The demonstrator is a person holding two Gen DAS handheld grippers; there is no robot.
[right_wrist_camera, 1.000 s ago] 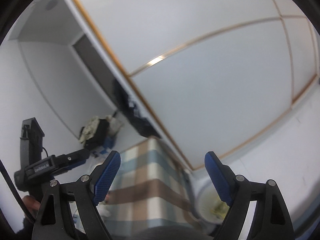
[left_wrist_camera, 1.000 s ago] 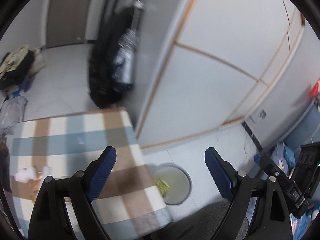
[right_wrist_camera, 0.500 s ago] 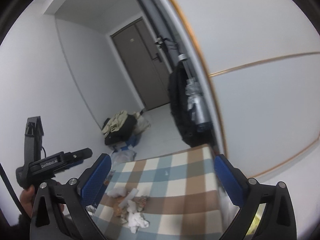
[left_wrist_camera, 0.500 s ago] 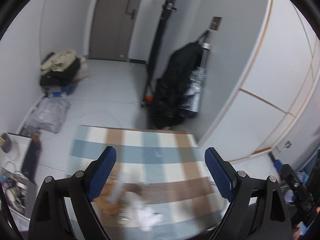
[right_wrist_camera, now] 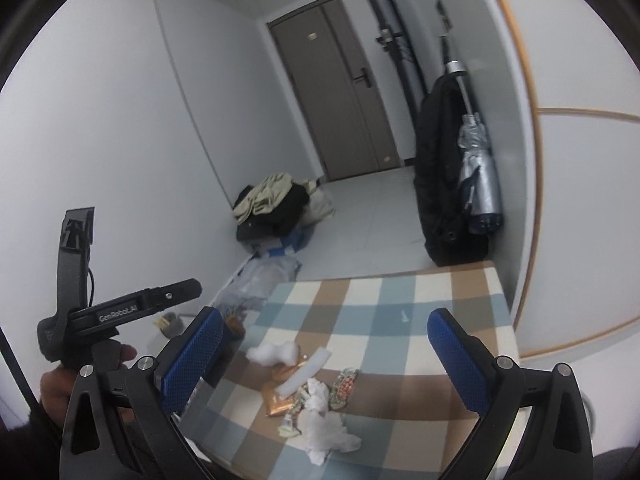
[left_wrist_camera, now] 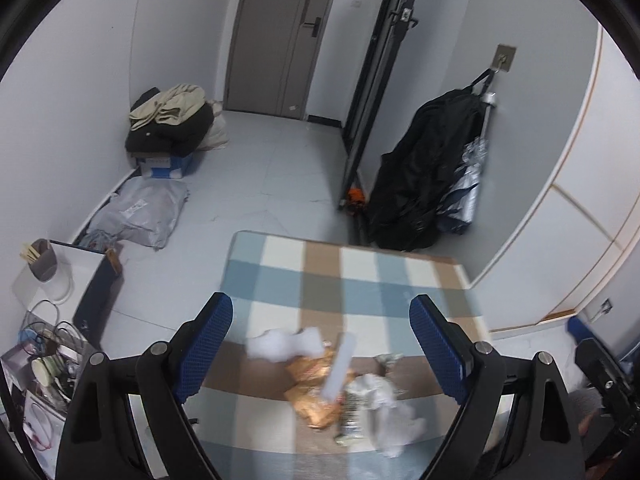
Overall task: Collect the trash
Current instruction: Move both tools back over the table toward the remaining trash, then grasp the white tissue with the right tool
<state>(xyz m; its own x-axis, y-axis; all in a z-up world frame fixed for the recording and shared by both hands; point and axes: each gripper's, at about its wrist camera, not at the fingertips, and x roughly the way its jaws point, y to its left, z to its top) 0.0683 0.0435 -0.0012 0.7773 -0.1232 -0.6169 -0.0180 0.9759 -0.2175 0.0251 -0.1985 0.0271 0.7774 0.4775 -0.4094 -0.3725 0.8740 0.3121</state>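
Note:
A pile of trash lies on the checked tablecloth (left_wrist_camera: 360,280): a crumpled white tissue (left_wrist_camera: 386,408), another white wad (left_wrist_camera: 284,344), golden wrappers (left_wrist_camera: 316,400) and a white strip (left_wrist_camera: 340,364). My left gripper (left_wrist_camera: 320,344) is open and empty above the pile. In the right wrist view the same pile shows, with the tissue (right_wrist_camera: 324,424), golden wrapper (right_wrist_camera: 276,400), patterned wrapper (right_wrist_camera: 344,388) and white strip (right_wrist_camera: 306,370). My right gripper (right_wrist_camera: 326,356) is open and empty above it.
A black coat and folded umbrella (left_wrist_camera: 432,176) hang at the wall past the table. Clothes on a box (left_wrist_camera: 168,128) and a grey bag (left_wrist_camera: 140,212) lie on the floor. A cluttered white side table (left_wrist_camera: 44,280) stands left. A trash bin rim (right_wrist_camera: 590,410) shows at right.
Both grippers have swung from the wardrobe wall and floor bin toward the table. The trash pile has come into view under both. Both stay open.

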